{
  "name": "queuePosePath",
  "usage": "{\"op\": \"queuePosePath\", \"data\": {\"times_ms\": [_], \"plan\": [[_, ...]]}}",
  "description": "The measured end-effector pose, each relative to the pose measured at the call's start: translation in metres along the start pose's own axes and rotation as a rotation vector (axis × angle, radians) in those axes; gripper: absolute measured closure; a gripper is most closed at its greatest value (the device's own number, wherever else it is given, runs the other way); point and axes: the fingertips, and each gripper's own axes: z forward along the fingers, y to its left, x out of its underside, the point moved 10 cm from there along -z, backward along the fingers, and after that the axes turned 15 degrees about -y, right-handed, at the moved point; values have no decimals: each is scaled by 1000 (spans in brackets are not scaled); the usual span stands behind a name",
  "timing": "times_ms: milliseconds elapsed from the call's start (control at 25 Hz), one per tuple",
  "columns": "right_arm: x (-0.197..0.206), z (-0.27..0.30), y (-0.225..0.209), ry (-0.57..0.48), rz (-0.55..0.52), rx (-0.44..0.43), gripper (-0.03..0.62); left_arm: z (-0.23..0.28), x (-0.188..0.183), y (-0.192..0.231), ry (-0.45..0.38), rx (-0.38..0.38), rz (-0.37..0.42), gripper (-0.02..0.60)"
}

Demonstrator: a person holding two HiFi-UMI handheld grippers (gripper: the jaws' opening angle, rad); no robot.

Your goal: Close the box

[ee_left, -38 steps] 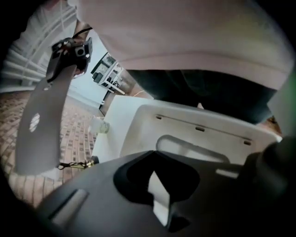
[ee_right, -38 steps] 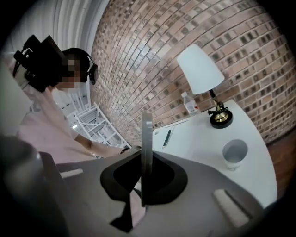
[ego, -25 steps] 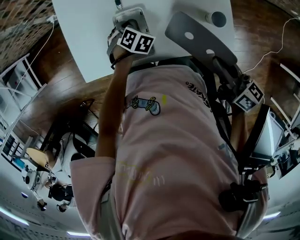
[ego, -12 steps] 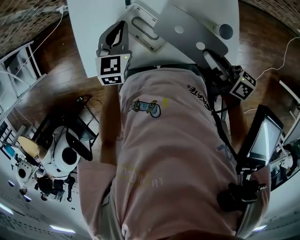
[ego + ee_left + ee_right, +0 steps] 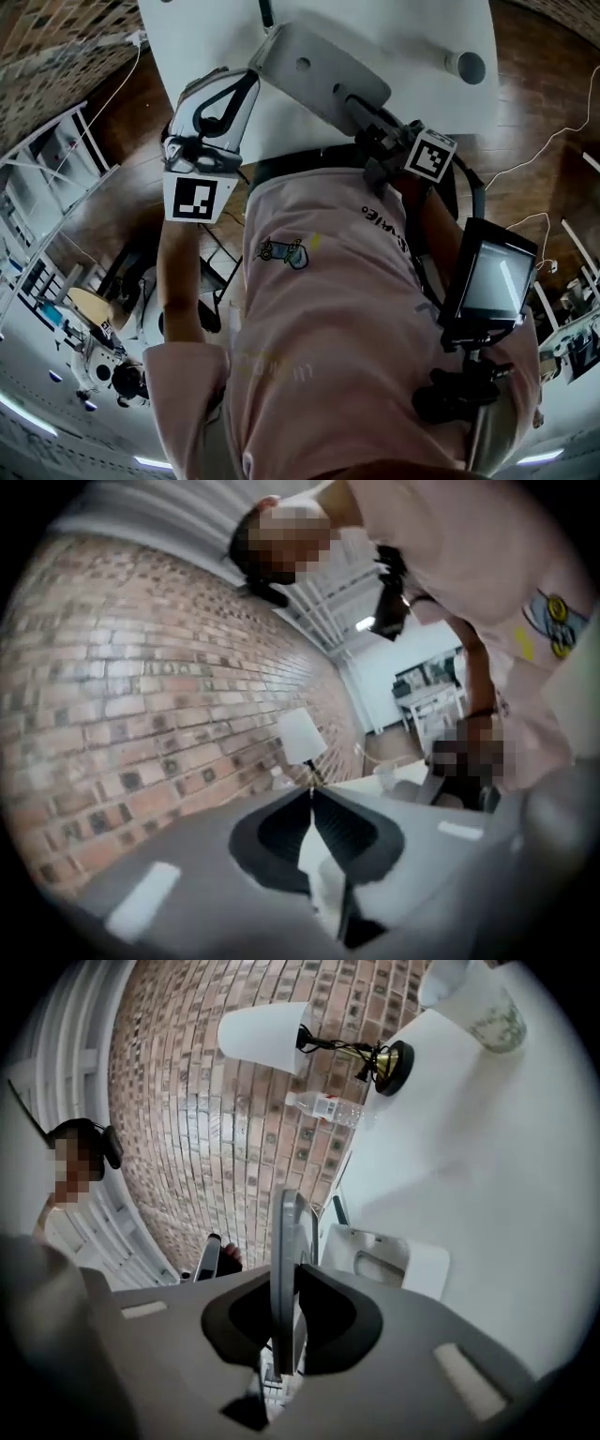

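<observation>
Right gripper [image 5: 286, 1283] fingers pinch the thin grey lid [image 5: 319, 67] by its edge. White box [image 5: 382, 1258] lies at the counter [image 5: 487, 1147] edge; left gripper [image 5: 310, 799] fingers are pressed together.

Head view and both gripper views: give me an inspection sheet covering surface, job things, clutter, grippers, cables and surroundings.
Surface: white table.
Job's things: grey lid held tilted over the table; white box lies open.
Clutter: lamp, bottle, cup.
Grippers: right gripper shut on the lid's edge; left gripper shut, empty.
Cables: white cable on the floor.
Surroundings: brick wall, wooden floor.
</observation>
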Motion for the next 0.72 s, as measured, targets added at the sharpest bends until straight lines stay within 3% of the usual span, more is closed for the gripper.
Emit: {"op": "queuePosePath", "data": {"times_ms": [80,200,320,440,520,600,640,720], "plan": [[17,3,-2,-52,35,-15,565,0,18,10,-25,8,-174,580],[32,2,-7,-122,53,0,566,8,51,16,17,7,-365,580],[37,9,-6,-144,59,-12,566,13,72,20,21,-66,-471,580],[37,15,-3,-183,93,-13,565,17,99,30,51,-30,-576,580],[39,10,-4,-199,139,-12,566,18,118,38,-21,-11,-793,580],[42,8,-6,-177,177,-15,567,6,140,49,-192,-72,-1079,580],[43,10,-7,-158,179,-8,568,0,148,54,-247,-113,-1152,581],[43,14,-8,-122,160,23,569,-6,159,57,-213,-130,-1119,581]]}}
